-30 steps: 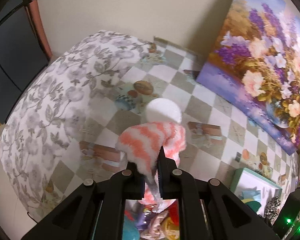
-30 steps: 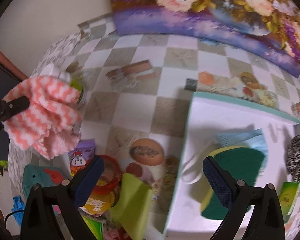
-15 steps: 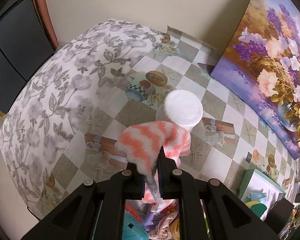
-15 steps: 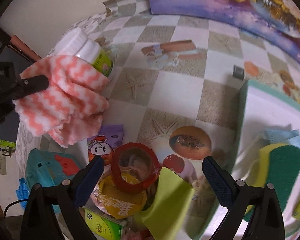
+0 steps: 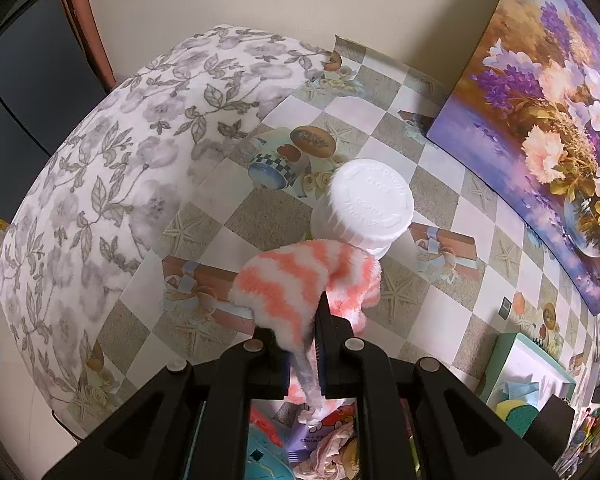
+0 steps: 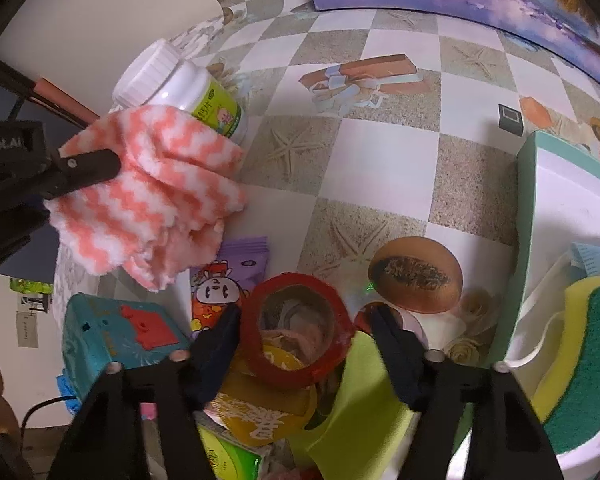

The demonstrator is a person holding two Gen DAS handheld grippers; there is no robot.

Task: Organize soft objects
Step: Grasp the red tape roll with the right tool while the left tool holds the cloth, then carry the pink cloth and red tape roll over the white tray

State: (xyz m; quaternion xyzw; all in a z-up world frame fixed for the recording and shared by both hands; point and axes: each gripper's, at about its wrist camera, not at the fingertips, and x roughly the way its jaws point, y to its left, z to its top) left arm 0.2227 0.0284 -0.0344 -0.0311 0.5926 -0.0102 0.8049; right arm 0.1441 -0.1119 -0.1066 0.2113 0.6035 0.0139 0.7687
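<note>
Right gripper [image 6: 302, 322] lowered, jaws closing around red ring [image 6: 296, 330] (contents unclear), left gripper [image 5: 302, 334] pinching striped cloth [image 5: 300, 280].

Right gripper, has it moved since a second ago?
Yes. The right gripper shifted from the teal tray left to the red ring, jaws closing around it.

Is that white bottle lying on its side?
No, the white bottle stands upright on the table, behind the striped cloth.
</note>
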